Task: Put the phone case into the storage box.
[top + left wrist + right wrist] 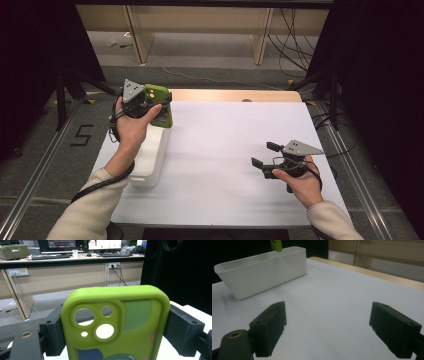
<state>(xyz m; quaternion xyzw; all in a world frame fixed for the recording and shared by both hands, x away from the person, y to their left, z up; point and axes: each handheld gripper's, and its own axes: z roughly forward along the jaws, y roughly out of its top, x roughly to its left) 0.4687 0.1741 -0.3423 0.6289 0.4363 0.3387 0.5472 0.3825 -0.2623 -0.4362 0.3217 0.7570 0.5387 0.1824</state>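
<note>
A lime-green phone case (117,325) with camera cut-outs and coloured patches stands upright between my left gripper's black jaws, which press on its two sides. In the high view the same phone case (161,106) is held by my left gripper (150,102) above the far end of a white bin (152,152). My right gripper (264,156) hovers low over the white table near the right front, its jaws wide apart. In the right gripper view my right gripper (328,330) has nothing between its jaws, and the white bin (262,270) lies ahead with a bit of the phone case (276,245) above it.
The white table (225,145) has a wooden strip along its far edge. Dark stands and cables flank the table on both sides. In the left gripper view, a desk (70,258) with monitors and keyboards stands far behind.
</note>
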